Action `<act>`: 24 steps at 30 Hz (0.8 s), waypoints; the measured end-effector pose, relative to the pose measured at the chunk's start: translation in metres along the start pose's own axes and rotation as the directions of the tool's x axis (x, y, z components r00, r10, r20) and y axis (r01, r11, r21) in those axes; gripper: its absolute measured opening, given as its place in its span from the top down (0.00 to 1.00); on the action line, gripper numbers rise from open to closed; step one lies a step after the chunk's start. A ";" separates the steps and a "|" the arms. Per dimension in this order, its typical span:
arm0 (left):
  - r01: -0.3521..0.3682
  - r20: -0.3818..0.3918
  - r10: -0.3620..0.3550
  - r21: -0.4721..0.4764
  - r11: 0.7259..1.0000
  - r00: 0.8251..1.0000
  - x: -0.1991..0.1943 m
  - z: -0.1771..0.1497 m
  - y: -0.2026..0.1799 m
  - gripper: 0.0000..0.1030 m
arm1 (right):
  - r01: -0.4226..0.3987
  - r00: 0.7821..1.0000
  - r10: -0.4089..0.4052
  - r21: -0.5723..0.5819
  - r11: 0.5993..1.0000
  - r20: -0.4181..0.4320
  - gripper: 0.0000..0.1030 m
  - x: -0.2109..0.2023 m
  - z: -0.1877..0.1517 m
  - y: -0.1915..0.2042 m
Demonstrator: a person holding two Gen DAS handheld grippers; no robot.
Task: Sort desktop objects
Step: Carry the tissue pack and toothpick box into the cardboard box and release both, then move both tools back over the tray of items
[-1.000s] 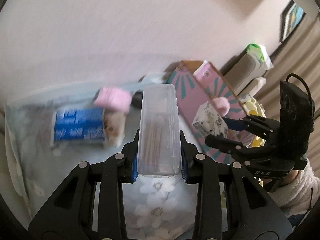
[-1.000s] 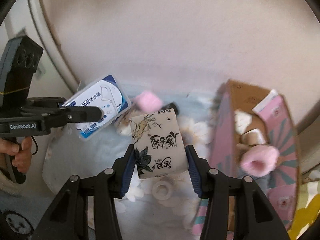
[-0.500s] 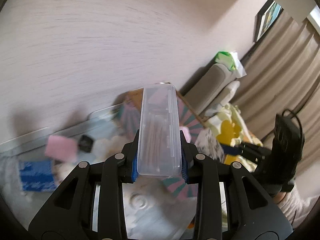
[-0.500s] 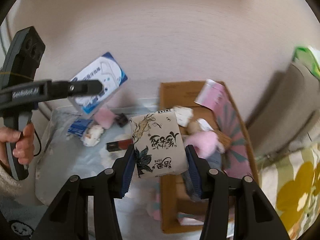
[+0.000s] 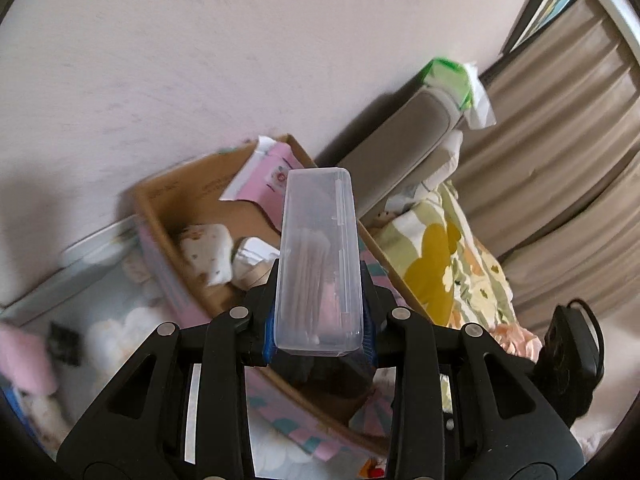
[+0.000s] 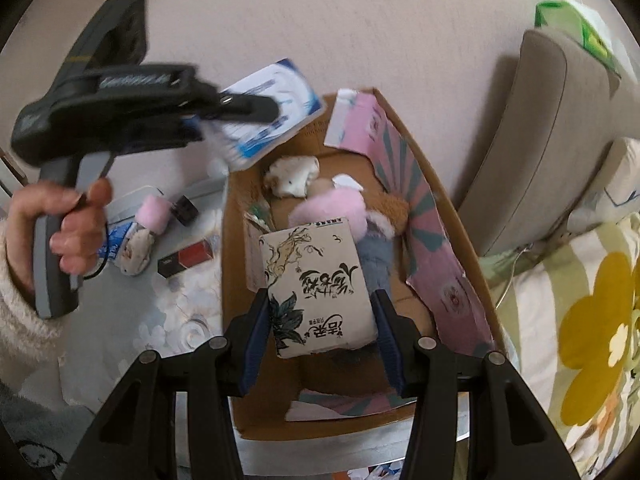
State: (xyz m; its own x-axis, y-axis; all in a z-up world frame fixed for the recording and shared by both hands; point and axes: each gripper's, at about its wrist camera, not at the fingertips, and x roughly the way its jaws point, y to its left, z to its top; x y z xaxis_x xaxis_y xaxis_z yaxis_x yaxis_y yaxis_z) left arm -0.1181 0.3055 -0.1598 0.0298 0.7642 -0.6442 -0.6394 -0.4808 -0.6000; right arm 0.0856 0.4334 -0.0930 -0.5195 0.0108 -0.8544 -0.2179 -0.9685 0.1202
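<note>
Both grippers had swung from the table to above the cardboard box (image 6: 448, 216): left gripper (image 5: 319, 320) clamped on the clear floss-pick case (image 5: 318, 264), right gripper (image 6: 322, 332) clamped on the tissue pack (image 6: 316, 284), apparently ready for dropping in.

You're working in soft, even daylight with no glare. A dim shadow falls on the wall (image 5: 24, 200) left of the cardboard box (image 5: 160, 216). Your left gripper (image 6: 256, 110) smears with motion blur above that box, and the items left of it blur too. Fisheye bending and dark corners ring both views.
</note>
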 end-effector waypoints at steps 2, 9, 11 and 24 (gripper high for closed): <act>-0.002 -0.019 0.002 0.003 1.000 1.000 0.014 0.003 -0.001 0.72 | 0.004 1.000 -0.004 0.002 1.000 -0.011 0.56 0.006 -0.001 -0.004; -0.071 -0.078 0.072 0.025 0.997 0.994 0.045 0.007 -0.001 0.72 | -0.016 1.000 0.016 0.028 0.999 -0.025 0.56 0.020 0.000 -0.015; -0.072 -0.082 0.072 0.008 0.997 0.994 0.047 0.007 0.002 0.72 | -0.011 0.999 0.012 0.024 1.000 -0.032 0.55 0.022 0.000 -0.015; -0.249 -0.013 0.250 0.054 0.967 0.968 0.031 0.014 -0.007 0.00 | 0.065 0.997 -0.067 0.040 0.997 0.046 0.21 0.010 0.001 -0.017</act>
State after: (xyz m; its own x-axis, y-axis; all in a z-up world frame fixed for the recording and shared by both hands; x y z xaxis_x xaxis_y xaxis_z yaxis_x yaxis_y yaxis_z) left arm -0.1234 0.3390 -0.1688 -0.1206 0.6143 -0.7798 -0.6673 -0.6318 -0.3945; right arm 0.0832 0.4504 -0.1033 -0.5410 0.0873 -0.8365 -0.2839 -0.9552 0.0840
